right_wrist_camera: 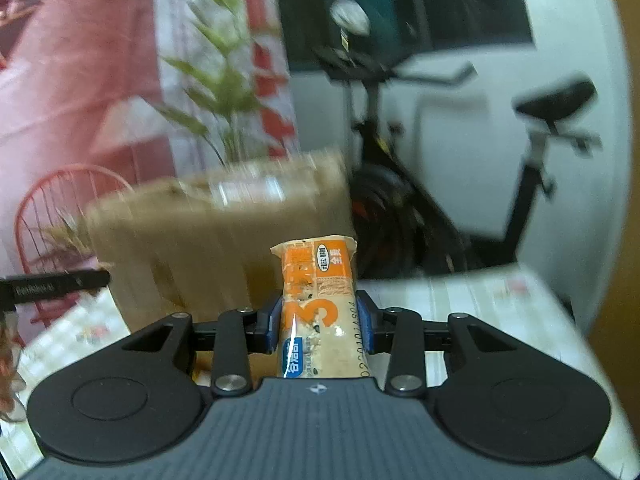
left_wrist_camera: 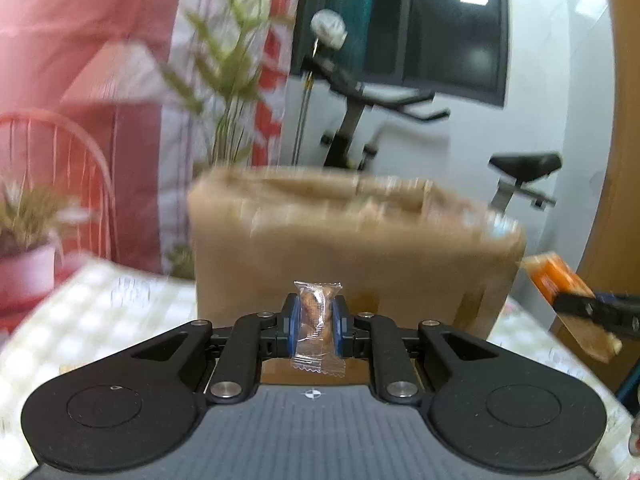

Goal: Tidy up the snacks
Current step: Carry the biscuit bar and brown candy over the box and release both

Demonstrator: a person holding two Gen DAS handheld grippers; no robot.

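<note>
Above the checked tabletop (left_wrist_camera: 100, 308) before a cardboard box (left_wrist_camera: 352, 248), left gripper (left_wrist_camera: 318, 320) jaws pinched on a clear-wrapped snack (left_wrist_camera: 318, 328), right gripper (right_wrist_camera: 320, 320) jaws clamping an orange snack bar (right_wrist_camera: 318, 304).

Cardboard box (left_wrist_camera: 352, 248) blocks straight ahead; open tabletop (right_wrist_camera: 480, 300) lies right of it.

Soft indoor light, heavy motion blur behind, sharp foreground, fisheye-bent dark edges
</note>
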